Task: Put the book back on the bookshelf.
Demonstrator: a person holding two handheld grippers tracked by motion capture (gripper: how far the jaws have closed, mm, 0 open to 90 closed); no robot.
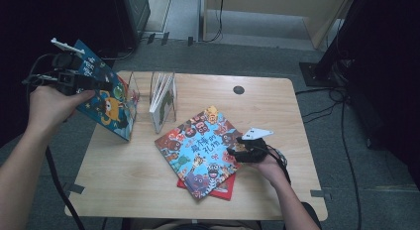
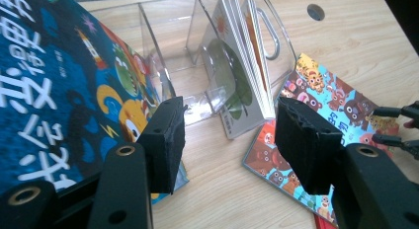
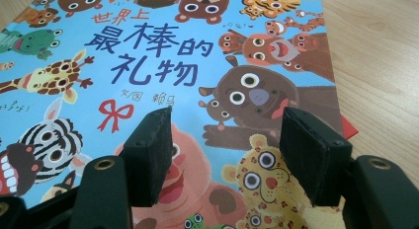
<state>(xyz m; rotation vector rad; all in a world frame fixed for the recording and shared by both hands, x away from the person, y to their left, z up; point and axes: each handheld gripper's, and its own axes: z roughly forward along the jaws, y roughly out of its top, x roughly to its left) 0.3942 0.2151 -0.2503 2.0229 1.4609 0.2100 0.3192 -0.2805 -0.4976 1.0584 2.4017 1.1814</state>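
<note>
Fingers (image 2: pixel 163 140) of our left gripper (image 1: pixel 74 79) are standing apart; whether they are pinching the dark blue book (image 1: pixel 106 98) we cannot tell. That book, with cartoon monsters and white characters on its cover, is standing tilted at the table's (image 1: pixel 277 116) left edge, beside the clear rack (image 1: pixel 143 98). We are counting four books: this one, one in the rack (image 1: pixel 163 101), an animal-cover book (image 1: pixel 200 148) lying flat, and a red one (image 1: pixel 223 188) beneath. Our right gripper (image 1: pixel 242 153), jaws open and empty, is hovering low over the animal cover.
</note>
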